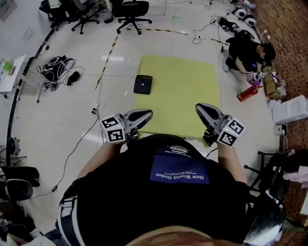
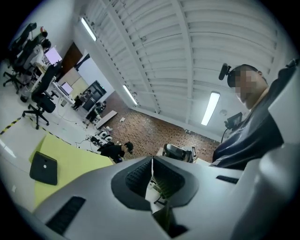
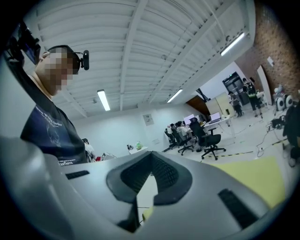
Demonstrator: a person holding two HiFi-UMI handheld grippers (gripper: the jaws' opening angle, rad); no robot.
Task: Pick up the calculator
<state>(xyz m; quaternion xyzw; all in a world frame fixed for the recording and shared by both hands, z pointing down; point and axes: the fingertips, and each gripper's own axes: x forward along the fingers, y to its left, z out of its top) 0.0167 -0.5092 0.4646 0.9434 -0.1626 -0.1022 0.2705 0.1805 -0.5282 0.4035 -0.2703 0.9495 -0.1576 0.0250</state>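
While the white floor fills most of the head view, a yellow-green mat lies flat on it just past the wearer's dark shirt. From the mat's middle, a second person crouches on the floor at about two o'clock, well off the mat, and a black office chair stands at about eleven o'clock, farther away. Both grippers are held level near the mat's near edge, well apart from each other. The left gripper sits at about seven o'clock from the mat's middle and the right gripper at about five o'clock. In the left gripper view its fingers are closed tip to tip with nothing between them. In the right gripper view the fingers meet the same way, also empty. The calculator, a dark flat slab, lies at the mat's left edge at nine o'clock from the mat's middle. It is at twelve o'clock from the left gripper, apart from it and touched by neither gripper.
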